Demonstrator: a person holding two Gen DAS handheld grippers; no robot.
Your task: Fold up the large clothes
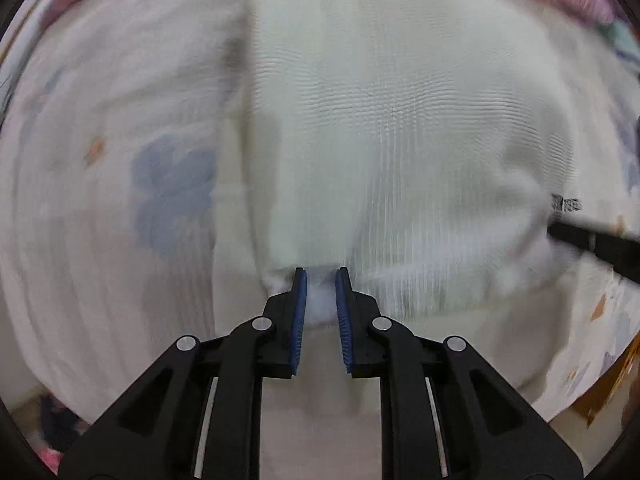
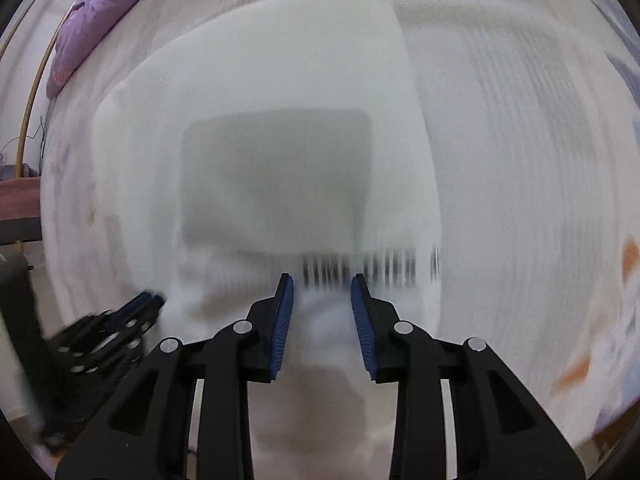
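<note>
A large white knit garment [image 1: 360,140] lies spread on a bed with a floral sheet [image 1: 168,184]. My left gripper [image 1: 321,274] has its jaws a little apart with a bunch of the garment's near edge between the blue pads [image 1: 301,308]. In the right wrist view the same white garment [image 2: 280,92] shows a grey square print and blurred black lettering [image 2: 360,270]. My right gripper [image 2: 322,284] has its jaws partly apart with white cloth between them. The left gripper also shows at the lower left of the right wrist view [image 2: 152,300], touching the garment's edge. Both views are motion-blurred.
A purple quilt [image 2: 100,4] lies at the bed's far left corner. A dark table edge [image 2: 16,208] and floor show at the left. The right gripper's black arm [image 1: 592,240] enters the left wrist view from the right. A brown box [image 1: 608,392] sits low right.
</note>
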